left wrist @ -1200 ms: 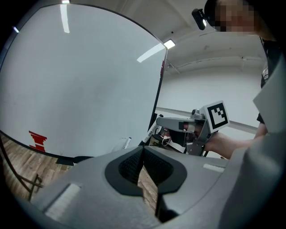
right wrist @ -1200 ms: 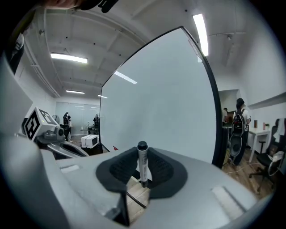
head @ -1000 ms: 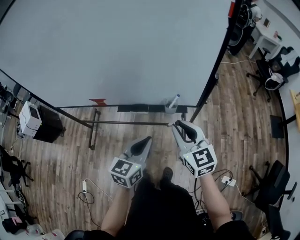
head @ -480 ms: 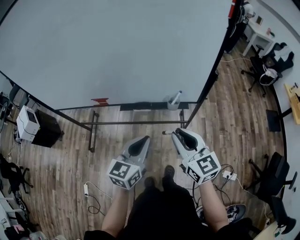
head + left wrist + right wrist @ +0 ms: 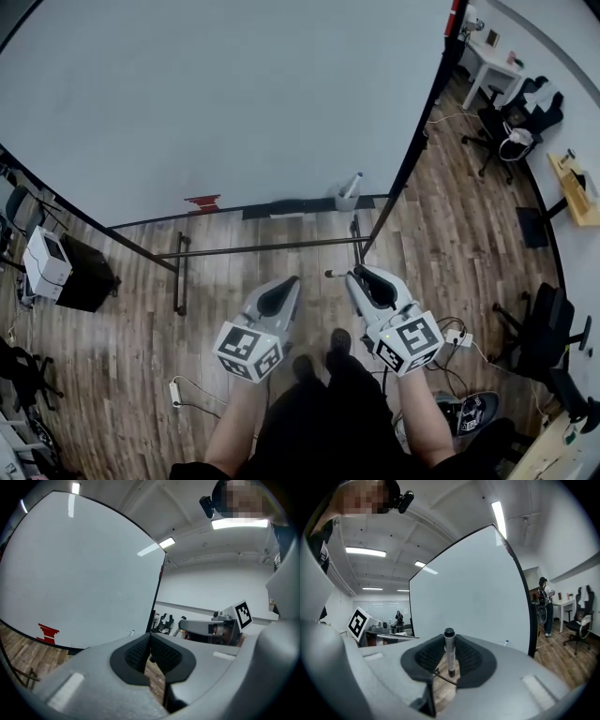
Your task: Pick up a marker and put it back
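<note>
Marker (image 5: 449, 651) — gripped crosswise in the half-closed right gripper (image 5: 450, 658), well apart from the whiteboard (image 5: 234, 94), probably awaiting return to the cup (image 5: 345, 200) at its bottom edge; left gripper (image 5: 150, 654) — jaws together, empty, spare.

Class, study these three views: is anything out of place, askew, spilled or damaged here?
Nothing is spilled or broken. One thing is away from its place: a marker, clamped upright in the right tool, apart from the cup at the whiteboard's bottom edge, where a second marker leans.
</note>
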`<state>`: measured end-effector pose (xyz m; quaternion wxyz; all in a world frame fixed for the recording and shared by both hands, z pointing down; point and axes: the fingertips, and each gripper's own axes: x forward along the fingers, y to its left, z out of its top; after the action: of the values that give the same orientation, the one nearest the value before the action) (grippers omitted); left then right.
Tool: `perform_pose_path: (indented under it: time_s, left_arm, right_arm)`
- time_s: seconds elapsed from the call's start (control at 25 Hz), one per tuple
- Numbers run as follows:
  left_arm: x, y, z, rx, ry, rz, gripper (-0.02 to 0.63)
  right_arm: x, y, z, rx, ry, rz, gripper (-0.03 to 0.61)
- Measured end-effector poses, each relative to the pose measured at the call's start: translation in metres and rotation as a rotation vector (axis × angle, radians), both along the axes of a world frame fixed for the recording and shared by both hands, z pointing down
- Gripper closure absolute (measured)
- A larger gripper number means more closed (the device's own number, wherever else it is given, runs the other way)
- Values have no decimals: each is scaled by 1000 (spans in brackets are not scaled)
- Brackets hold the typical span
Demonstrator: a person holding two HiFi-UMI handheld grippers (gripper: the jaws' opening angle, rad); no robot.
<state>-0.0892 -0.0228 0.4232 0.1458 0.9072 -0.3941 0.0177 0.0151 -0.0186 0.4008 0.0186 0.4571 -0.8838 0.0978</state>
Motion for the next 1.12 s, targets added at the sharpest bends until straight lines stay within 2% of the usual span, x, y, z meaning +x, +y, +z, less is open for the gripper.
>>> perform_pose_path:
  time_s: [0.36, 1.12]
  left_arm:
    - [-16, 26, 6, -8, 13, 54, 603]
    - [-22, 48, 0, 2, 10, 59, 603]
  right_arm:
    - [-20, 33, 1, -4, -36, 28, 502]
    - [-25, 51, -8, 15, -38, 34, 502]
